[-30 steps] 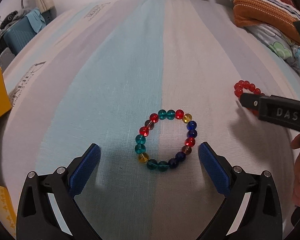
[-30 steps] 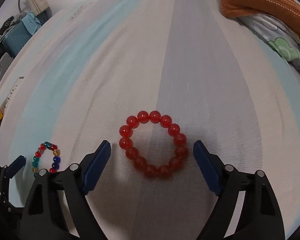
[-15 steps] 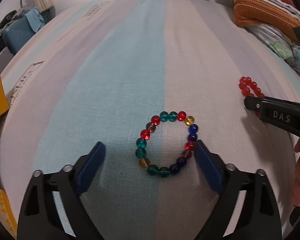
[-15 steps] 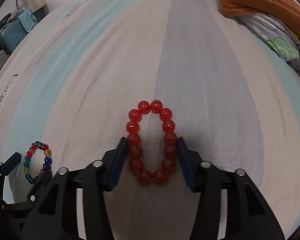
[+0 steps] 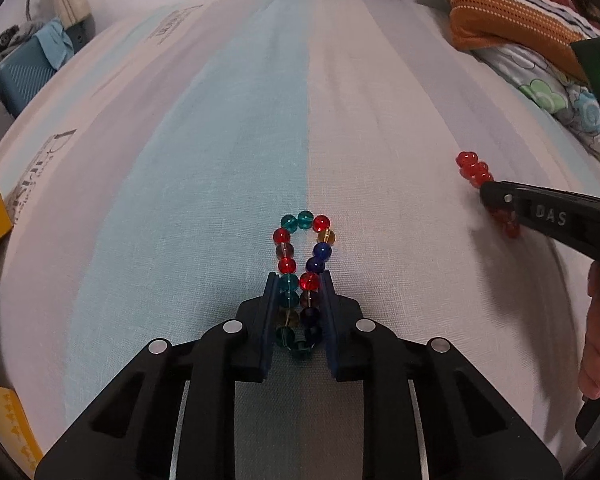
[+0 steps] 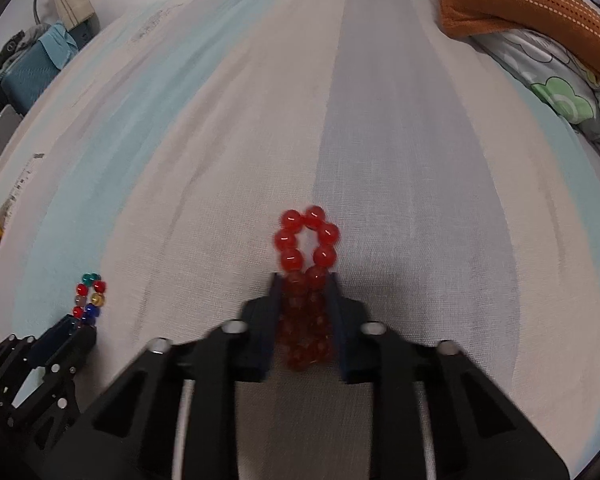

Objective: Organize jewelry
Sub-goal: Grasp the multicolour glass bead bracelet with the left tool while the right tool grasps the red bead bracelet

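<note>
On the bed (image 5: 220, 128), toward its near edge, the left gripper (image 5: 299, 280) has just been closing and now pinches the mixed bracelet (image 5: 304, 240): its jaws squeeze the ring's near half into a narrow loop, the far beads free ahead of the tips. To the right, well apart, the right gripper (image 6: 303, 278) has also just been closing and clamps the red bracelet (image 6: 306, 240) the same way. Both bracelets lie on the sheet. To lift well, each grip probably should stay firm, since round beads could roll out between the pads; raising straight up and slowly would keep the dangling loops from swinging or snagging the cloth.
</note>
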`<move>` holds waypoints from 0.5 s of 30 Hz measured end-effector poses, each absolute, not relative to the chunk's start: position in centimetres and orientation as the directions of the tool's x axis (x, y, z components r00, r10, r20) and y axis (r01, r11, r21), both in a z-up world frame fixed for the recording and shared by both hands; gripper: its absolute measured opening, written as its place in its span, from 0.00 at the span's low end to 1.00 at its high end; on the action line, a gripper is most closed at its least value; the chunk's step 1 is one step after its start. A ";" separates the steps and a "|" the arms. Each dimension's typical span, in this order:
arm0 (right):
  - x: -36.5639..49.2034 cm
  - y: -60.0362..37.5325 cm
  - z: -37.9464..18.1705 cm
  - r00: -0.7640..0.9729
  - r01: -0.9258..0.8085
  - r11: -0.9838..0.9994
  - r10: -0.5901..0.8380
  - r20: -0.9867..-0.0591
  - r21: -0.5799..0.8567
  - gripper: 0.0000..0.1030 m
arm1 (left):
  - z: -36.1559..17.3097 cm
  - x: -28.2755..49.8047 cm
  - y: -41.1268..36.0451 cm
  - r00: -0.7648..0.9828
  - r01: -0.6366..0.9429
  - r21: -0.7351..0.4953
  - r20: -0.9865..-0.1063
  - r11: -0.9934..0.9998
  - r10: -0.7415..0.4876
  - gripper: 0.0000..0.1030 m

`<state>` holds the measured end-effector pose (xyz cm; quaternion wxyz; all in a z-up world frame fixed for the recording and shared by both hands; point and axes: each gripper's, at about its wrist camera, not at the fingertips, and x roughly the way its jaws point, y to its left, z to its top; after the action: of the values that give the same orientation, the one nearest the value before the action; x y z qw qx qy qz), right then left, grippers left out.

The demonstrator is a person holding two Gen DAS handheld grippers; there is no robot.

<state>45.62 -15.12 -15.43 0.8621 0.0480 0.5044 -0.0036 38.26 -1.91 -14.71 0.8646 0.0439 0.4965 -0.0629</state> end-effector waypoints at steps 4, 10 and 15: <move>45.6 -14.7 -15.4 0.485 0.045 0.996 0.041 -0.873 0.071 0.13 | -14.3 38.0 -2.0 0.505 0.143 0.027 -0.862 0.989 -0.050 0.18; 45.4 -15.3 -14.7 0.492 0.049 0.995 0.049 -0.869 0.083 0.13 | -12.8 37.5 -1.7 0.514 0.135 0.016 -0.856 0.991 -0.056 0.18; 44.7 -15.4 -14.0 0.497 0.053 0.994 0.054 -0.866 0.093 0.13 | -10.7 36.5 -1.5 0.531 0.155 0.003 -0.844 0.988 -0.081 0.00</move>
<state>44.74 -15.36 -13.95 0.8634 0.0534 0.5017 0.0004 36.55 -1.52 -10.67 0.8740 0.0387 0.4797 -0.0675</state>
